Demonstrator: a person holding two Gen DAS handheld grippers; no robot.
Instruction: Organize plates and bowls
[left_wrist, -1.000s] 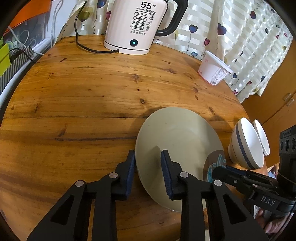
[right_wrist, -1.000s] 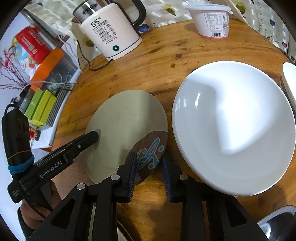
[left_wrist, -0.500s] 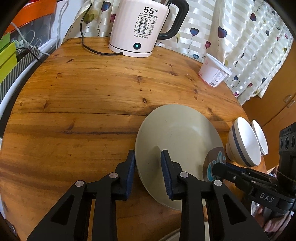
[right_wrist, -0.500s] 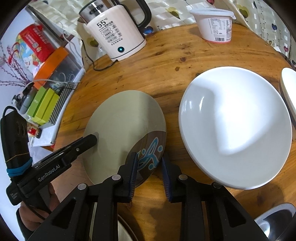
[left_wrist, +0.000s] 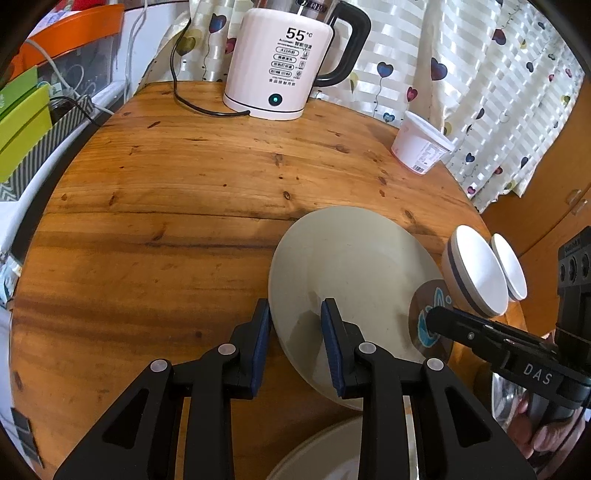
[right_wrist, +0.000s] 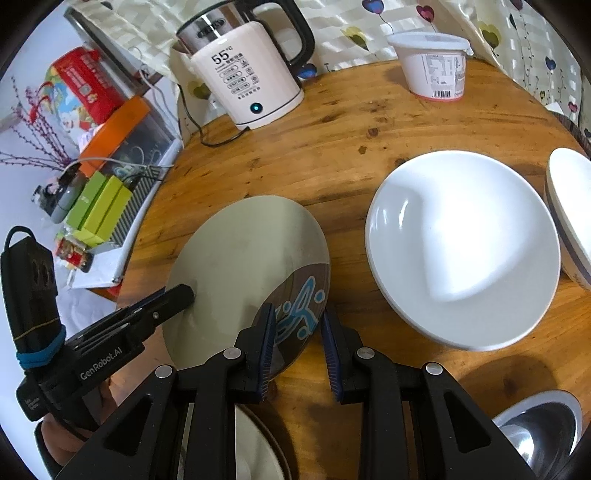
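Right now you have the beige plate (left_wrist: 351, 269) pinched at two places — the left gripper (left_wrist: 295, 328) clamps its near rim, the right gripper (right_wrist: 299, 325) clamps the rim at the blue-patterned patch. Gripping opposite sides likely keeps it from tipping; it appears lifted and tilted over the wooden table (left_wrist: 166, 206). Just beside it sits the white plate (right_wrist: 461, 251), flat, with a striped bowl (right_wrist: 569, 214) at the table's far right edge. Behind, towards the kettle (left_wrist: 280, 62) and tub (right_wrist: 432, 66), the wood is bare — your widest room. Another pale plate (left_wrist: 325, 454) lies near, under your grippers.
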